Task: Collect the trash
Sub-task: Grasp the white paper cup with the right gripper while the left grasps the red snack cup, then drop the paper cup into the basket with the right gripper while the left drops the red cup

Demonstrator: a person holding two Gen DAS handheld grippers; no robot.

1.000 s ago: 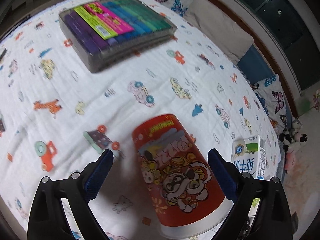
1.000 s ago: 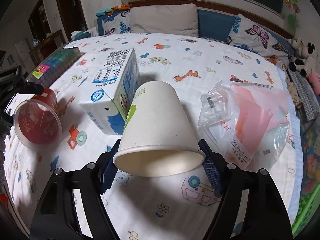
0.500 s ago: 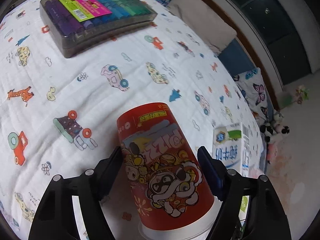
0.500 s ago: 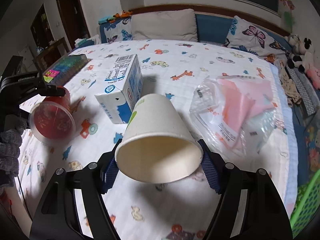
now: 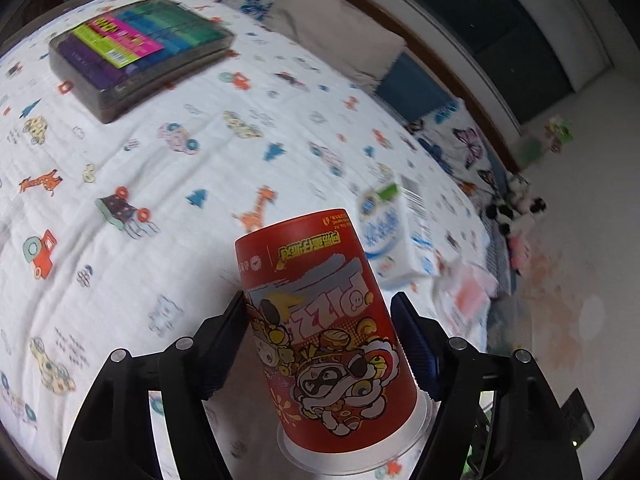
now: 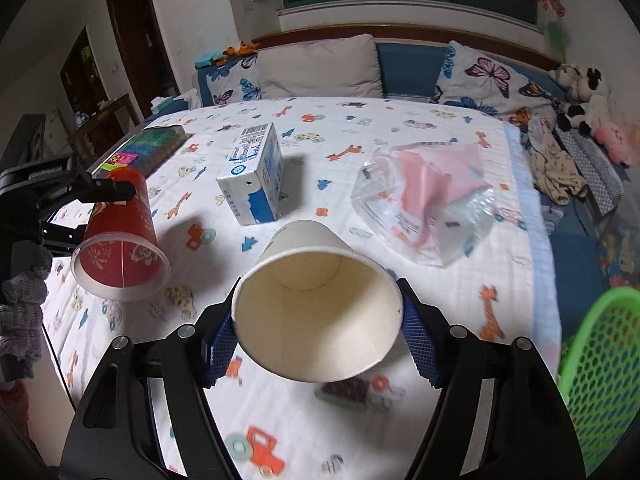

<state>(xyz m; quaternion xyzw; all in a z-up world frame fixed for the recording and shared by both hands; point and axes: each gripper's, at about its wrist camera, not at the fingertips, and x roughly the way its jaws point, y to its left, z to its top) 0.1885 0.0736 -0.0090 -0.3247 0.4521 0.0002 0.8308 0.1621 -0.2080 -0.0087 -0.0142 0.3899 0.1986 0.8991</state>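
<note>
My left gripper [image 5: 320, 320] is shut on a red printed cup [image 5: 324, 340] and holds it above the bed; the cup also shows in the right wrist view [image 6: 120, 240]. My right gripper [image 6: 318, 320] is shut on a white paper cup [image 6: 316, 304], its open mouth facing the camera, lifted above the bedsheet. A blue and white milk carton [image 6: 256, 176] lies on the sheet [image 6: 460, 280]; it also shows blurred in the left wrist view [image 5: 392, 232]. A clear plastic bag with pink contents [image 6: 428, 196] lies right of the carton.
A green mesh basket [image 6: 596, 380] stands off the bed's right edge. A clear case of coloured pens [image 5: 140, 48] lies on the far left of the bed. Pillows [image 6: 320, 68] and plush toys [image 6: 584, 96] line the headboard side.
My left gripper closed on the red cup and lifted it, turning right. My right gripper lifted the white cup higher and pulled back, bringing the green basket into view.
</note>
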